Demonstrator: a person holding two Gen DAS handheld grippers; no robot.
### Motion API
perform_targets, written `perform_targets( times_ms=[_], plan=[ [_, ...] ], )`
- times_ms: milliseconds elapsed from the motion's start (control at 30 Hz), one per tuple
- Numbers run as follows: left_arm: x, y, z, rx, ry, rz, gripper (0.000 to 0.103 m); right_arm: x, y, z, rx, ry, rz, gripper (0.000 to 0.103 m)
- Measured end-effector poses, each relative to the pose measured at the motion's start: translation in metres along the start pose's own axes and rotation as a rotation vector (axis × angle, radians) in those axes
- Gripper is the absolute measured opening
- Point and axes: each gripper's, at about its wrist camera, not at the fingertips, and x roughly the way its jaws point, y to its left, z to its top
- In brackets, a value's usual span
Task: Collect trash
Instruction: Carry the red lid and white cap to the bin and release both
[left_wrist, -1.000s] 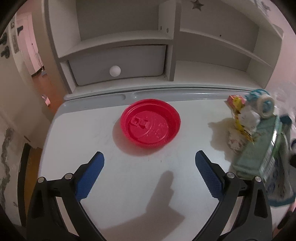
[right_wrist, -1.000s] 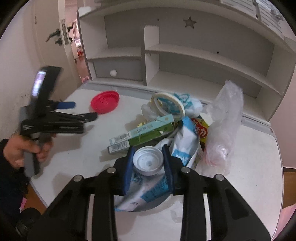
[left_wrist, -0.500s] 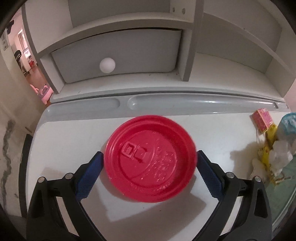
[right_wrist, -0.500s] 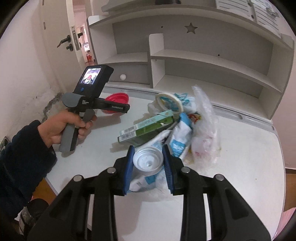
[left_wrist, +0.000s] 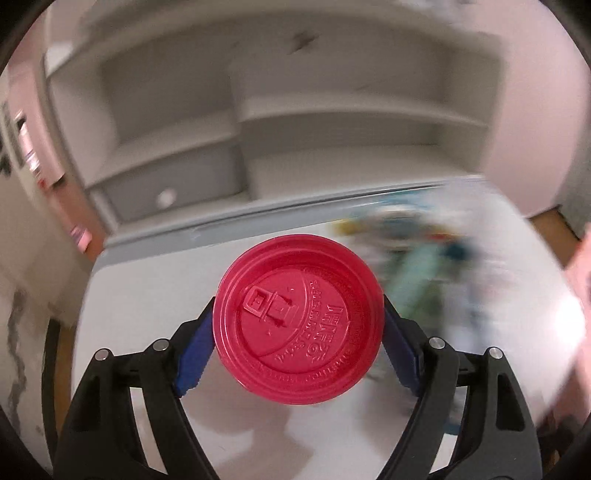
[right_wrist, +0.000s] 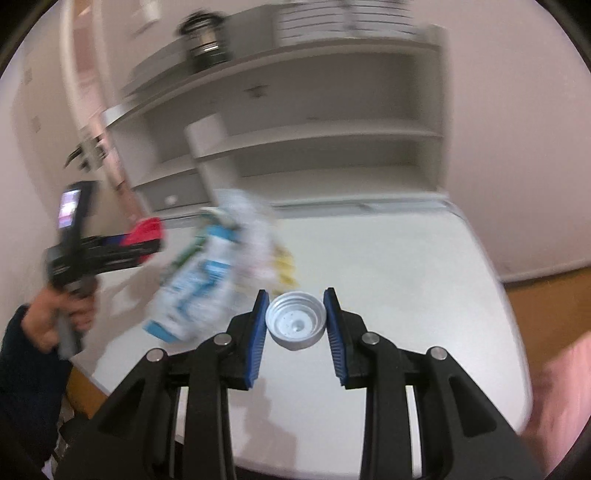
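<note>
1. Your left gripper (left_wrist: 298, 334) clamps the red lid (left_wrist: 300, 320) between its pads, embossed lettering showing.
2. Your right gripper (right_wrist: 296, 320) pinches the white cap (right_wrist: 296, 320); only here, your hand (right_wrist: 55, 321) and the blurred trash pile (right_wrist: 221, 258) left of the jaws.

A heap of wrappers, cartons and bags (right_wrist: 218, 266) lies on the desk (right_wrist: 399, 266) toward its left side, nearer the back edge than the front, leaving the desk's right half bare. A shelf unit (right_wrist: 303, 147) stands along the back edge, with a drawer (left_wrist: 170, 184) in its lower left compartment. The left gripper (left_wrist: 297, 334) holds a round lid (left_wrist: 299, 321) above the left part of the desk, to the left of the heap, and the right gripper (right_wrist: 295, 323) holds a small cap (right_wrist: 295, 319) above the front middle, just right of the heap's near end.
</note>
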Motion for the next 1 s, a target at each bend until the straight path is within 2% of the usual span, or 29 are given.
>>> perform_targets(
  times_ms=[133, 300, 433, 533, 600, 667, 733, 867, 1000],
  plan=[
    [-0.035, -0.065, 0.008, 0.074, -0.065, -0.133, 0.079, -0.031, -0.071, -0.036, 0.139, -0.005, -0.106, 0.031],
    [-0.068, -0.185, -0.012, 0.241, -0.108, -0.340, 0.080, -0.071, -0.174, -0.102, 0.351, 0.012, -0.290, 0.031],
    [-0.067, -0.278, -0.042, 0.347, -0.071, -0.535, 0.080, -0.101, -0.238, -0.155, 0.503, 0.029, -0.399, 0.031],
    [-0.047, -0.365, -0.078, 0.423, 0.003, -0.680, 0.080, -0.119, -0.275, -0.193, 0.592, 0.051, -0.462, 0.031],
    [-0.037, -0.414, -0.101, 0.468, 0.037, -0.717, 0.080, -0.124, -0.299, -0.219, 0.650, 0.081, -0.488, 0.031],
    [-0.017, -0.459, -0.127, 0.524, 0.062, -0.716, 0.080, -0.121, -0.321, -0.242, 0.717, 0.117, -0.504, 0.031],
    [0.011, -0.499, -0.156, 0.573, 0.132, -0.730, 0.080, -0.115, -0.338, -0.264, 0.772, 0.163, -0.504, 0.031],
    [0.051, -0.545, -0.201, 0.597, 0.280, -0.766, 0.080, -0.100, -0.361, -0.309, 0.857, 0.252, -0.477, 0.031],
    [0.076, -0.568, -0.226, 0.621, 0.351, -0.770, 0.080, -0.097, -0.363, -0.332, 0.901, 0.285, -0.459, 0.031]
  ],
)
